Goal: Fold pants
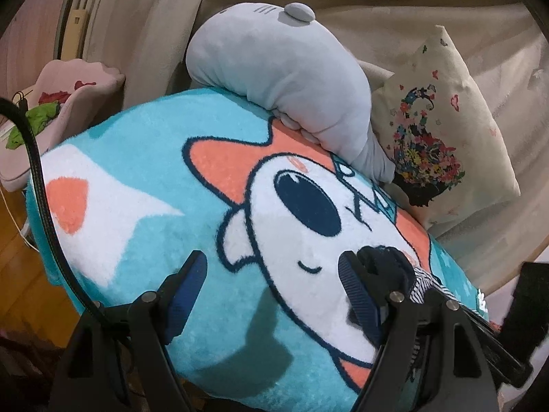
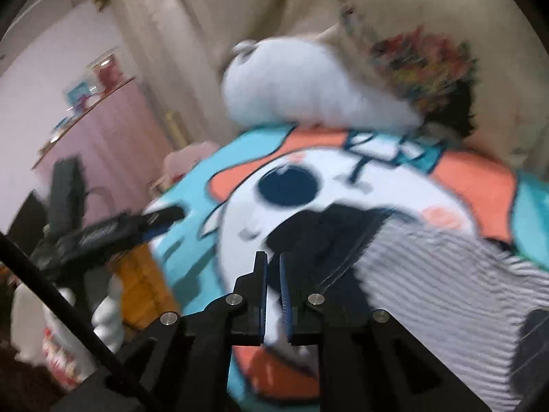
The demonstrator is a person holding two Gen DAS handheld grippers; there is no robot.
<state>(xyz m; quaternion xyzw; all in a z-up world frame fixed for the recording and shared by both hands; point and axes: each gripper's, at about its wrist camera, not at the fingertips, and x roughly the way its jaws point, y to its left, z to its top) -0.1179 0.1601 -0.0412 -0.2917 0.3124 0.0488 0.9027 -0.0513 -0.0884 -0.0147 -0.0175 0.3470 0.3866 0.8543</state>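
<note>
The striped grey-and-white pants with dark navy trim (image 2: 435, 274) lie spread on the fluffy turquoise cartoon blanket (image 1: 164, 213), toward its right side. They look mostly flat, perhaps with one dark edge turned over; I'd judge the folding barely begun. The left gripper (image 1: 274, 281) stands wide apart with nothing between its fingers, one fingertip beside the dark hem. The right gripper (image 2: 272, 274) is nearly closed, gripping nothing I can see. A grey plush seal (image 1: 284, 79) and a floral cushion (image 1: 446, 130) sit behind.
</note>
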